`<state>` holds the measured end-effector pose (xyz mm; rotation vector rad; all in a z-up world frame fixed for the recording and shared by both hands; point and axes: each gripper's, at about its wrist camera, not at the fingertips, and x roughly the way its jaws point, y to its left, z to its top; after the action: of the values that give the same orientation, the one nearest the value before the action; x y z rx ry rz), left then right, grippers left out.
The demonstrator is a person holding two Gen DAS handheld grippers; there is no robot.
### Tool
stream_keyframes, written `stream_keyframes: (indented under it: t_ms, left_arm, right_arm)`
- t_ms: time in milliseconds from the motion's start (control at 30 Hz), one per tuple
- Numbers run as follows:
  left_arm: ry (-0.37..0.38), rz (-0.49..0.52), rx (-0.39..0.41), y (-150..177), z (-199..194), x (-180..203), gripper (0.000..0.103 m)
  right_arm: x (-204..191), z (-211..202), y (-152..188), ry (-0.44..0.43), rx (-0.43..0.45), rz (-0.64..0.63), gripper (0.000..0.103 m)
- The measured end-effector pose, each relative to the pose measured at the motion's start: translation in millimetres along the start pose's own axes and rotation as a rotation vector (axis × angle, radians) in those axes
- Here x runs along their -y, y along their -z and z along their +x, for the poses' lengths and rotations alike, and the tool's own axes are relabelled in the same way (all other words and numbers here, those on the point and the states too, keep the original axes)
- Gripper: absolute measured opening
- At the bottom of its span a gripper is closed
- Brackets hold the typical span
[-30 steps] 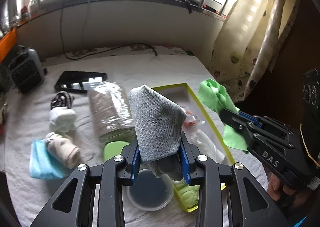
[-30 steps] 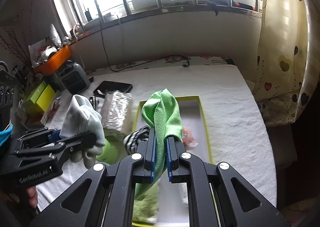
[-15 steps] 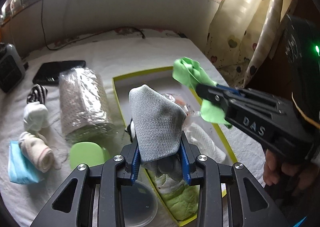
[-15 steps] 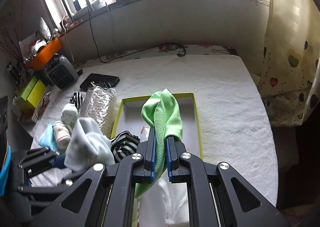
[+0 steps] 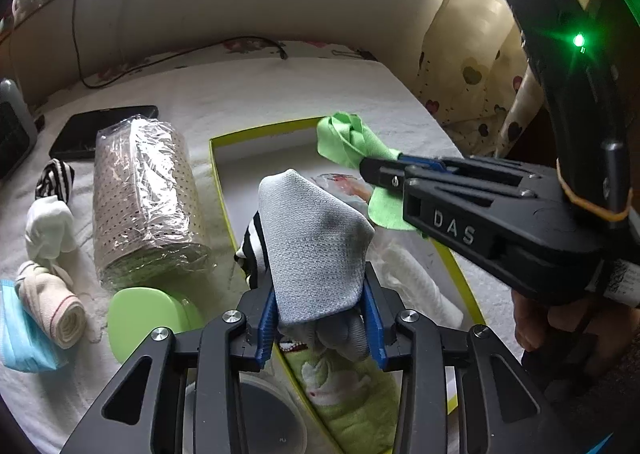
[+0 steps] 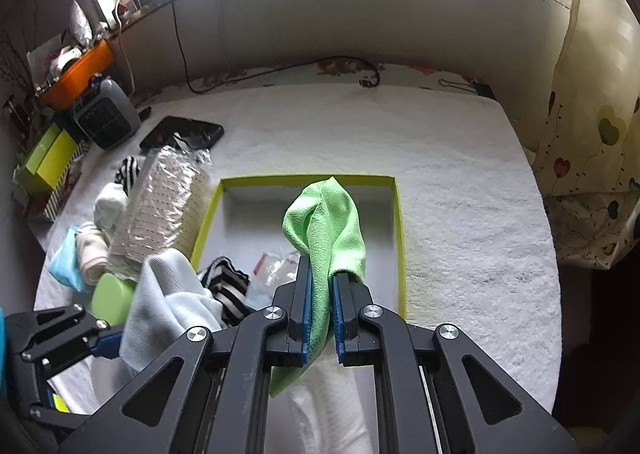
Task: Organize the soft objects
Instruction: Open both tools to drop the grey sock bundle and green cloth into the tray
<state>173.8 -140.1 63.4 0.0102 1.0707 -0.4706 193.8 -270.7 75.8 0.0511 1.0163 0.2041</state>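
Observation:
A grey sock (image 5: pixel 316 238) stands upright between the blue pads of my left gripper (image 5: pixel 320 290). Its jaws are opening, but the pads still touch the sock. It hangs over the near left part of a yellow-rimmed box (image 5: pixel 220 181), above a striped sock (image 5: pixel 252 238). My right gripper (image 6: pixel 320 274) is shut on a green cloth (image 6: pixel 326 221) and holds it over the middle of the box (image 6: pixel 398 238). In the left wrist view the right gripper (image 5: pixel 384 169) reaches in from the right with the green cloth (image 5: pixel 348 141). The box also holds a white cloth (image 5: pixel 416 286) and a green towel (image 5: pixel 352 406).
Left of the box lie a plastic-wrapped roll (image 5: pixel 144 197), a green lid (image 5: pixel 140 322), white socks (image 5: pixel 48 230), a cream rolled sock (image 5: pixel 56 306), a blue mask (image 5: pixel 20 330) and a black tablet (image 5: pixel 100 125). A heater (image 6: pixel 104 113) stands far left. A curtain (image 6: pixel 592 173) hangs right.
Both grippers have sunk and moved in over the box with their cloths. The grey sock was beside the box's near corner and now hangs over the striped sock inside it.

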Motion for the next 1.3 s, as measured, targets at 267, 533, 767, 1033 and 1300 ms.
stream_keyframes:
  t_ms: [267,533,767,1033,1300]
  left_arm:
    - [0.002,-0.001,-0.002,1.1,2.5,1.4,0.044]
    - [0.01,0.005,0.018,2.9,-4.7,2.1,0.052]
    - [0.013,0.002,0.034,6.6,-16.5,3.8,0.056]
    - [-0.012,0.002,0.055,9.7,-32.3,2.3,0.056]
    - [-0.024,0.005,0.09,13.1,-50.7,4.4,0.056]
  right_arm:
    - [4.1,6.1,6.1,0.02,-0.008,0.004,0.022]
    - [5.1,-0.9,7.9,0.012,0.01,0.019,0.05]
    - [5.0,-13.6,9.3,0.016,0.034,0.034,0.05]
    - [7.7,-33.2,17.1,0.022,0.07,0.071,0.05]
    - [3.4,-51.7,22.9,0.015,0.109,0.084,0.05]
